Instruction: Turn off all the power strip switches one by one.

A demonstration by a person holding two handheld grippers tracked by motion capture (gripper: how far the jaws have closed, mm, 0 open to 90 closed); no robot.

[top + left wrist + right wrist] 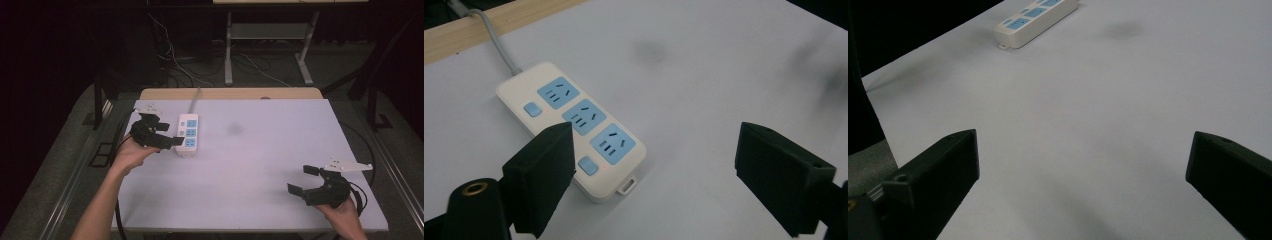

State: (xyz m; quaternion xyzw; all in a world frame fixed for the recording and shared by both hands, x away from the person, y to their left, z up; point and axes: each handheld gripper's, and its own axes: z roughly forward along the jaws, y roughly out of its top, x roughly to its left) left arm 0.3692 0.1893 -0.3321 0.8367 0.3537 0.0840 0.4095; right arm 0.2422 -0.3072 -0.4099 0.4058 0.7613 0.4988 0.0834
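Observation:
A white power strip with three blue sockets and two blue switches lies flat on the white table, near its far left. My left gripper hovers just left of the strip, open, with nothing between its jaws. In the left gripper view the strip lies ahead and to the left, partly behind the left jaw. My right gripper stands open near the table's front right corner. The right gripper view looks across bare table to the strip far off.
The strip's grey cable runs off the far edge over a wooden strip. A faint dark smudge marks the table's middle. Beyond the table are desk legs and loose cables on the floor.

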